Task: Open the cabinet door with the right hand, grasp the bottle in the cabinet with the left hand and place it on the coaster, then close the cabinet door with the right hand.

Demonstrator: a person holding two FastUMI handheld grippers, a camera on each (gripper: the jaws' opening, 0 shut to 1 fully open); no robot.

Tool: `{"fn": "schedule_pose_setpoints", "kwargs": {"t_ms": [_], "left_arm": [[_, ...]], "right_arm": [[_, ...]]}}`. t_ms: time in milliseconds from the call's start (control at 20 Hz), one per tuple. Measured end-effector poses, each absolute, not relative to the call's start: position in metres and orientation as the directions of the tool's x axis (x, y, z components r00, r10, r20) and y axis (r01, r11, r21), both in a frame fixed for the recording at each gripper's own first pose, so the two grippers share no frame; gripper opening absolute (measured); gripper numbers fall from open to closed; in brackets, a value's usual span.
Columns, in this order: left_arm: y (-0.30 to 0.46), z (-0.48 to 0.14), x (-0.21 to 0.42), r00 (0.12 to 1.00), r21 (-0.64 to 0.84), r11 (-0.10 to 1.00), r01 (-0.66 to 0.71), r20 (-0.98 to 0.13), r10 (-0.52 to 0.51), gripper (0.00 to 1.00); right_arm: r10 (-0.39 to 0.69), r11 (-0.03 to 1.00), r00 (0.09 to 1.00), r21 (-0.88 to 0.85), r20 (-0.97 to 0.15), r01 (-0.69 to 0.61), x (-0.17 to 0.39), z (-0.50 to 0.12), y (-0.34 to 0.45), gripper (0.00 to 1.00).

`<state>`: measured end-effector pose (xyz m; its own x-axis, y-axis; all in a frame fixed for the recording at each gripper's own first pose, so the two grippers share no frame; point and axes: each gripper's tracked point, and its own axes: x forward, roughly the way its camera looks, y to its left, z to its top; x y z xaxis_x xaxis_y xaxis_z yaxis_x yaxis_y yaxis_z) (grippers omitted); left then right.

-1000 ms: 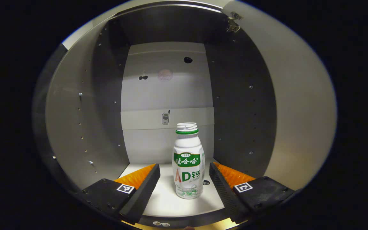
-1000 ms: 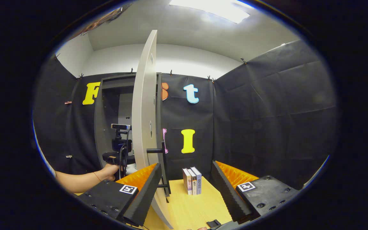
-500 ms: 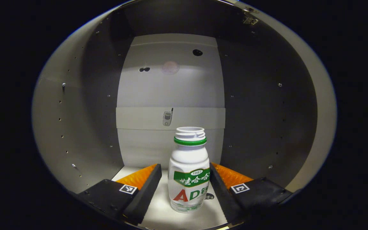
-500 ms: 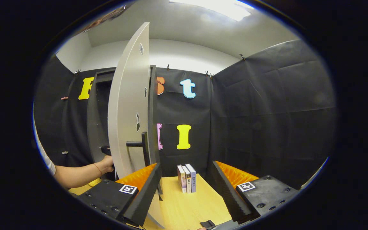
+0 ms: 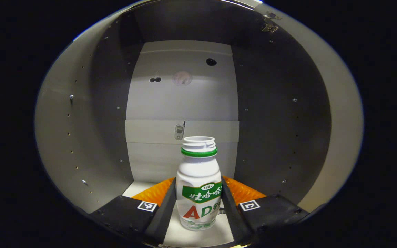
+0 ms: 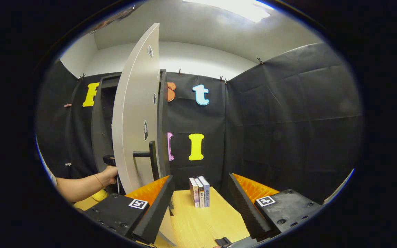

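Inside the cabinet (image 5: 81, 113) our left gripper (image 5: 198, 206) clamps the bottle (image 5: 199, 186); right gripper (image 6: 200, 206) apart; next, lift out to coaster.

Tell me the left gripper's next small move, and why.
Probably lift the bottle a little and draw it back out of the cabinet. In the left gripper view the left gripper has both fingers against the bottle's sides, so the grasp looks made, and the bottle stands upright. The door stands open, leaving the way out free.
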<state>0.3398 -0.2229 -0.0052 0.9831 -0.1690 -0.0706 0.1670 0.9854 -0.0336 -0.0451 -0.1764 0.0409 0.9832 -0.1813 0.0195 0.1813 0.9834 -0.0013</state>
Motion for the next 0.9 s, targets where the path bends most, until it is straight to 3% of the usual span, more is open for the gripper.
{"fn": "schedule_pose_setpoints", "kwargs": {"t_ms": [500,900], "left_arm": [[-0.165,0.029,0.231,0.984,-0.036,0.983,0.181,-0.002,-0.181,0.71],[-0.11,0.018,0.142,0.988,-0.016,0.989,0.148,0.037,-0.147,0.71]], "right_arm": [[-0.159,0.987,0.987,0.023,0.025,0.159,-0.056,0.043,-0.17,0.98],[-0.124,0.992,0.991,-0.01,0.042,0.124,-0.065,0.046,-0.138,0.98]]}}
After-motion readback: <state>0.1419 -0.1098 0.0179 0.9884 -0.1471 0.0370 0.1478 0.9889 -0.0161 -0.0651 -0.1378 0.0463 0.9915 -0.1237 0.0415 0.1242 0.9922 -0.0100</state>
